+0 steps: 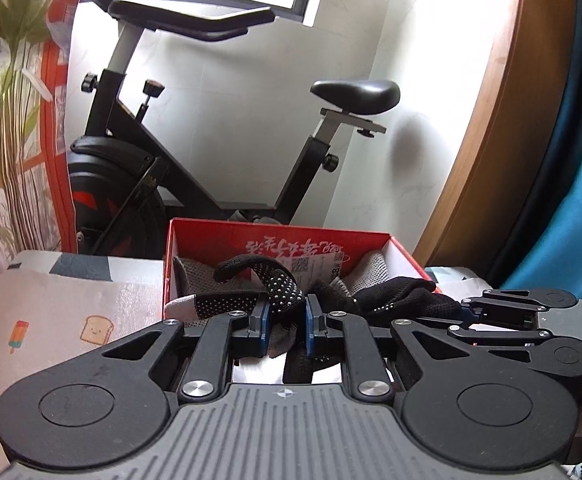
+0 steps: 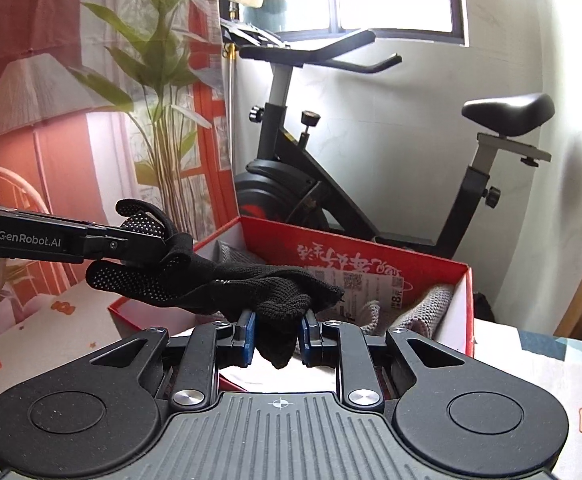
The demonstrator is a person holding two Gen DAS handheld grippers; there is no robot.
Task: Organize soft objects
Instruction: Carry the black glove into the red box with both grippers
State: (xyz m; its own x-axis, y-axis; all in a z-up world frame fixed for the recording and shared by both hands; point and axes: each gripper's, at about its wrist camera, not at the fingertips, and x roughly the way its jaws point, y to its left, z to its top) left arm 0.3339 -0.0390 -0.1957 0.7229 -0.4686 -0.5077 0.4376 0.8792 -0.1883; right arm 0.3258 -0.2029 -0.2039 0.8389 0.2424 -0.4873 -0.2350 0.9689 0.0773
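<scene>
Black knit glove (image 2: pixel 251 280), palm side studded with small white grip dots, hangs stretched between both grippers above the near rim of the red cardboard box (image 2: pixel 371 240).

Left gripper (image 1: pixel 287 320): jaws narrow, blue pads clamped on the dotted finger end; one finger curls upward.

Right gripper (image 2: pixel 277 334): jaws narrow, pinching the bunched plain-knit cuff, which sags below the pads.

Box: open-topped, straight thin walls, white printed label on the inner far wall. Inside lie grey ribbed knit pieces (image 2: pixel 427 304), loosely heaped toward the corners.

Box rests on a soft printed cover (image 1: pixel 71 312) with toast and ice-lolly motifs.

An exercise bike (image 1: pixel 195 152) stands close behind the box against a pale wall; a curved wooden edge (image 1: pixel 483 140) bounds the right.
</scene>
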